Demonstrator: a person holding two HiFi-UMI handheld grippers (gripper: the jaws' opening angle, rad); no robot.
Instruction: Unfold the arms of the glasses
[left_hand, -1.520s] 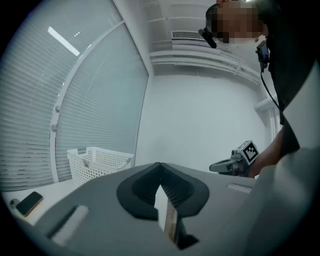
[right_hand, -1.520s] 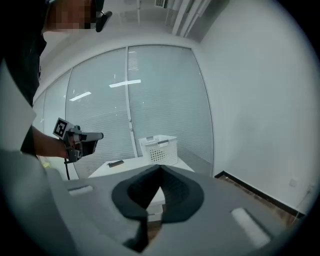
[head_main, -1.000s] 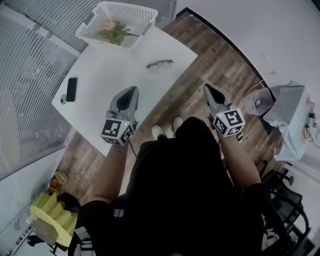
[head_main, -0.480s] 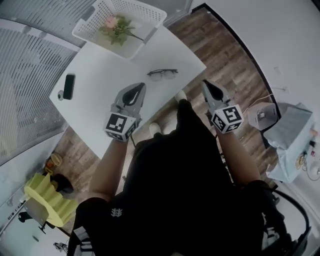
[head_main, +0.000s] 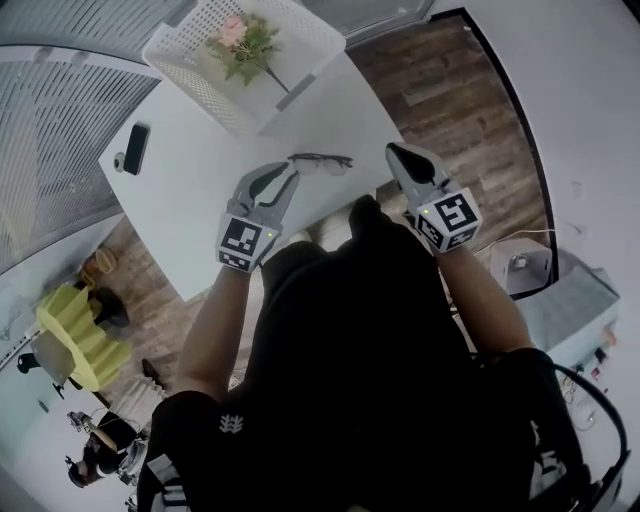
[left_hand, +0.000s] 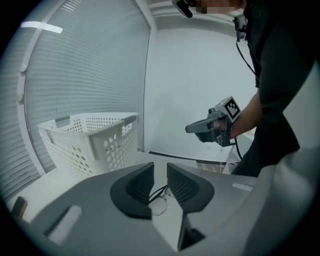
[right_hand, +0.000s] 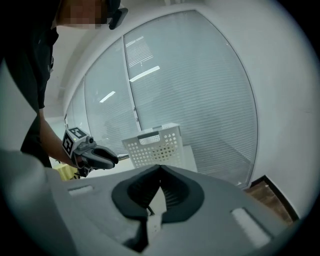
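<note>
Glasses (head_main: 320, 162) lie crosswise on bench (head_main: 190, 200), nearest left tongs (head_main: 279, 180), jaws just parting, empty; right tongs (head_main: 396, 153) closed tight, empty.

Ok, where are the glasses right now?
In the head view the glasses lie on the white table near its right edge, between the basket and the left gripper.

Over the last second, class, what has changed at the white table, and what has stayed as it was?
Both grippers moved forward toward the glasses. The left gripper has just been opening its jaws, pressing on nothing; the right gripper is shut, empty. Nothing was grasped or released. Glasses, basket and phone kept their places.
</note>
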